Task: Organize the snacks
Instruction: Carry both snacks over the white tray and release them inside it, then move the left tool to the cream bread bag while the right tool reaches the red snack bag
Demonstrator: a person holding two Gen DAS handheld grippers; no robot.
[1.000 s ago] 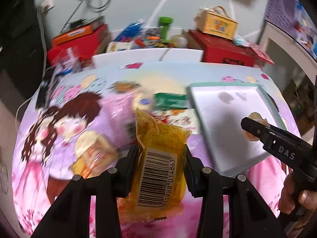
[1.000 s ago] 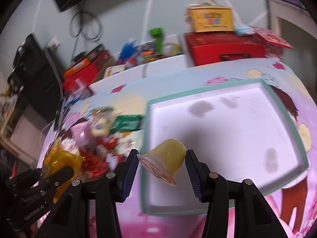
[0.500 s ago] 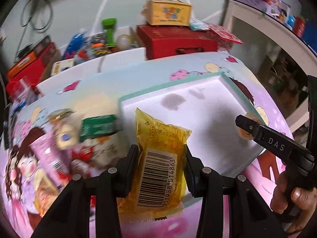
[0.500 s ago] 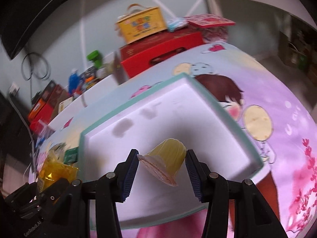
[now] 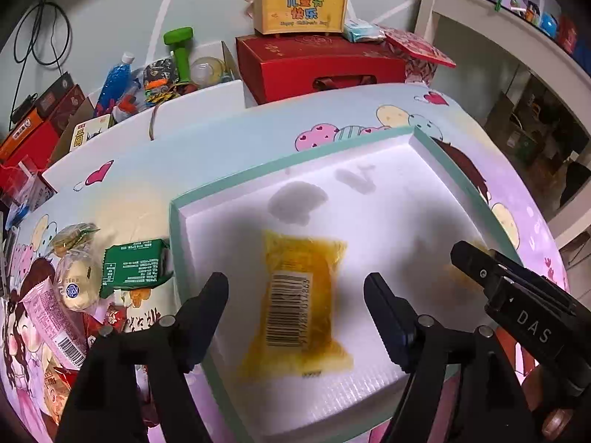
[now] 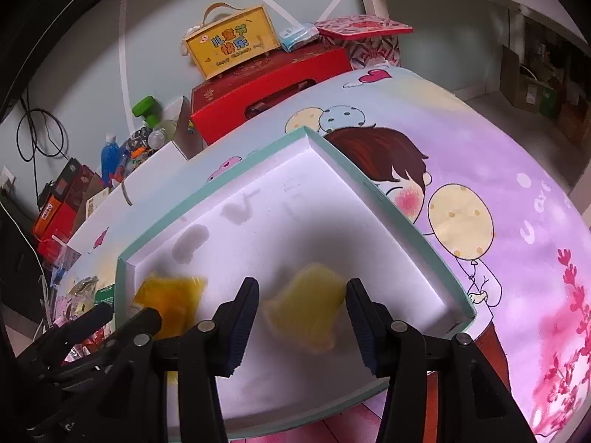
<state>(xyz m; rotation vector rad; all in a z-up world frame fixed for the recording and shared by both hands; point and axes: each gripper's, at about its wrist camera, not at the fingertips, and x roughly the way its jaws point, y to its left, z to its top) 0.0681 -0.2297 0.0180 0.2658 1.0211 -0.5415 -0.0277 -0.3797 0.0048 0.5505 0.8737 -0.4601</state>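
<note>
The left tool (image 5: pixel 295 295) is seen with its jaws spread; they have just been opening, and the yellow snack packet (image 5: pixel 297 304) lies blurred between them, touched by neither pad. The packet is placed barcode up inside the white tray (image 5: pixel 391 199), in the part nearest the tray's left wall. In the right wrist view the same packet (image 6: pixel 168 295) is seen just beyond the left tool's fingers (image 6: pixel 122 326).

The right tool (image 6: pixel 301 317) is held over the near part of the tray (image 6: pixel 325 192). A pale yellow jelly cup (image 6: pixel 304 310) is seen between its jaws, blurred; its right side appears to meet the right pad, while a gap is seen at the left pad, so whether it is gripped cannot be told. In the left wrist view the right tool (image 5: pixel 517 295) is seen at the right, over the tray's right side.

The tray is set with its teal rim on the cartoon-printed tabletop (image 6: pixel 498 192), towards the near edge. To the left of the tray a green packet (image 5: pixel 135 267), a round wrapped cake (image 5: pixel 75 289) and a pink packet (image 5: pixel 51 317) are gathered in a pile on the tabletop. Beyond the far edge a red box (image 5: pixel 317 70) is seen, with a yellow carry box (image 5: pixel 301 9) on top.
</note>
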